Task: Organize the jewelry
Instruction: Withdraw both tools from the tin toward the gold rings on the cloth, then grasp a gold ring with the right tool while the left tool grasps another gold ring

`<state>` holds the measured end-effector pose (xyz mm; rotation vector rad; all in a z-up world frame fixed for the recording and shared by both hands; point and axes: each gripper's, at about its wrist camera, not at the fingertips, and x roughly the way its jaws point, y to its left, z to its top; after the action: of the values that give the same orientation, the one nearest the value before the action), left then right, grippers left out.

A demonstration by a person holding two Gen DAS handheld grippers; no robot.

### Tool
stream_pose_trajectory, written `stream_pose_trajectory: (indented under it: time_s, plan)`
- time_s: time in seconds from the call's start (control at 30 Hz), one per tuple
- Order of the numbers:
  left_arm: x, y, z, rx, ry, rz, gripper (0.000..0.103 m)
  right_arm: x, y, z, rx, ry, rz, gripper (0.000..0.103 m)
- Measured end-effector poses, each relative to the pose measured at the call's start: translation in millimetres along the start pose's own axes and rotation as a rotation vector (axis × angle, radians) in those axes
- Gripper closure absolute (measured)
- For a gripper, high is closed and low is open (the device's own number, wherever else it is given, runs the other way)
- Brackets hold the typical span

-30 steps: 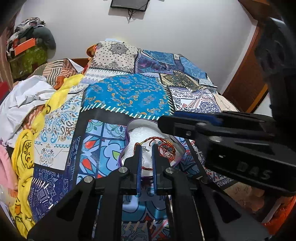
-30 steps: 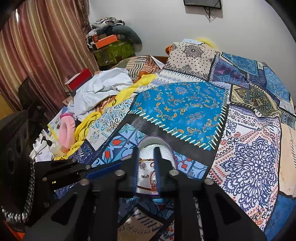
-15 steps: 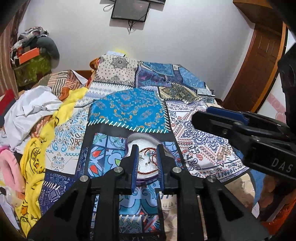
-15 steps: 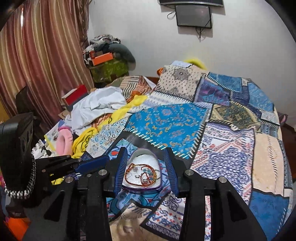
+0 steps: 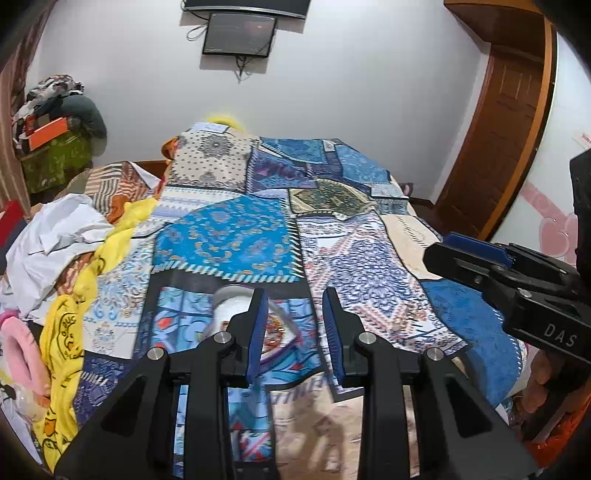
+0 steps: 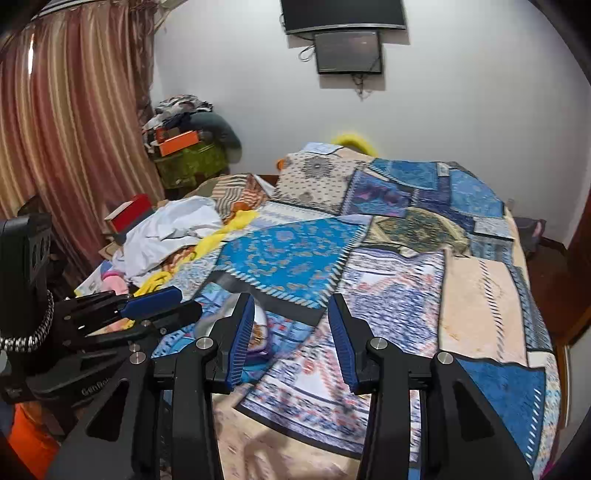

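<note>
A bed fills the room, covered by a patchwork bedspread in blues, creams and purples. At its left edge lies a heap of laundry: a white cloth, a yellow printed cloth and something pink and fuzzy. Behind that heap, a pile of boxes and clothes stands against striped curtains.

Near the foot of the bed, a little left of centre, a small white tray with a purple rim lies on the bedspread. It holds the jewelry, a tangle of red and gold pieces, partly hidden and blurred.

The left gripper hangs above the bedspread, its blue-padded fingers spread apart with nothing between them; the left finger covers part of the tray. The right gripper sits just to its right, jaws also spread wide and empty, the tray peeking out behind its left finger.

A dark screen hangs on the white wall beyond. At the far right stands a brown wooden door.
</note>
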<state>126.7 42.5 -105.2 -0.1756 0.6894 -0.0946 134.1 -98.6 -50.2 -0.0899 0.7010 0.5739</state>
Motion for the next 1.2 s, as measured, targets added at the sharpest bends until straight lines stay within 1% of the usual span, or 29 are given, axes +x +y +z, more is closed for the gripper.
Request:
stream_pose_trajectory:
  time_s: [0.23,0.37,0.47,0.7,0.87,1.03,1.07,1.1,1.13,1.17,1.2]
  plan:
    - [20,-31,0,0.028,0.036,-0.034,0.073,-14,-37,-13,0.052,0.008,-0.054,0.065]
    - [33,-46,-3,0.052,0.063,-0.055,0.073,-17,-56,-22,0.068,0.036,-0.087,0.064]
    - [43,-54,-7,0.066,0.088,-0.066,0.072,-14,-67,-31,0.078,0.065,-0.106,0.061]
    - [69,-60,-19,0.080,0.166,-0.094,0.072,11,-76,-54,0.087,0.161,-0.098,0.060]
    - [81,-65,-27,0.097,0.199,-0.105,0.072,32,-80,-66,0.068,0.225,-0.090,0.060]
    - [90,-65,-32,0.100,0.220,-0.113,0.072,48,-84,-68,0.040,0.259,-0.080,0.060]
    - [92,-65,-32,0.102,0.226,-0.116,0.072,49,-83,-68,0.033,0.254,-0.082,0.060]
    - [93,-65,-32,0.102,0.229,-0.120,0.072,50,-83,-68,0.024,0.249,-0.085,0.062]
    - [94,-65,-32,0.099,0.232,-0.127,0.072,51,-81,-69,0.010,0.249,-0.088,0.065]
    - [96,-65,-32,0.095,0.235,-0.135,0.072,52,-79,-69,-0.009,0.251,-0.093,0.074]
    - [97,-66,-32,0.092,0.239,-0.147,0.072,53,-78,-70,-0.023,0.248,-0.094,0.080]
